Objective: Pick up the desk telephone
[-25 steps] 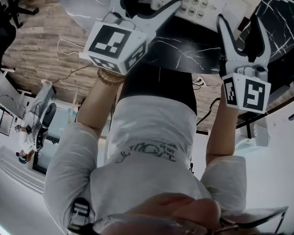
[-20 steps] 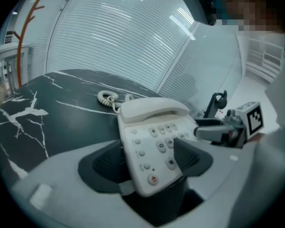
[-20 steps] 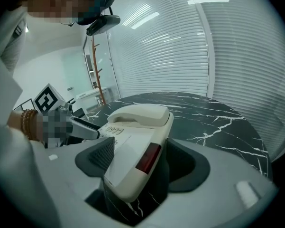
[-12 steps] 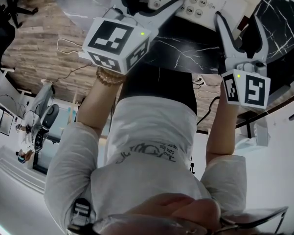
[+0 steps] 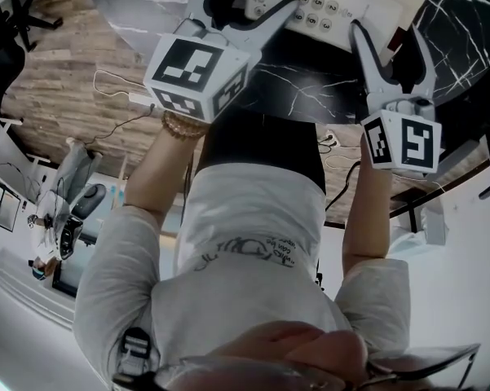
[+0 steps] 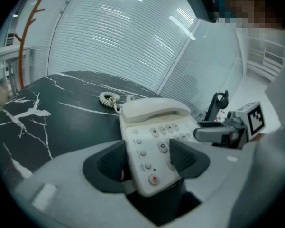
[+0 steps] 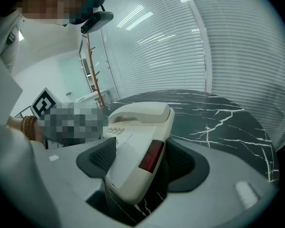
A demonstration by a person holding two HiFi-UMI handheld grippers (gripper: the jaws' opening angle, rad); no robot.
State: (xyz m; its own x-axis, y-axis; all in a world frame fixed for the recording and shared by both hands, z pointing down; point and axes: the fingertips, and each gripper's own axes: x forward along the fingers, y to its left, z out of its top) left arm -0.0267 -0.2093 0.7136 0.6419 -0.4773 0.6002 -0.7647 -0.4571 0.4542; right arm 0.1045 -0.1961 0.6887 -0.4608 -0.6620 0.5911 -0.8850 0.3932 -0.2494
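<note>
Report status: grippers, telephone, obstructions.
Left gripper and right gripper both closing, desk telephone between the jaws, not yet clamped. Telephone on black marble table, handset cradled. No obstruction seen.

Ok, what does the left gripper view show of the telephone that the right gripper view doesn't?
Only the left gripper view: the red-marked button at the front edge, and the coiled cord behind. Only the right gripper view: the dark red panel on the side. Both: the cream telephone, handset seated, on the black marble table, with the left tool and the right tool each closing their jaws around part of it.
</note>
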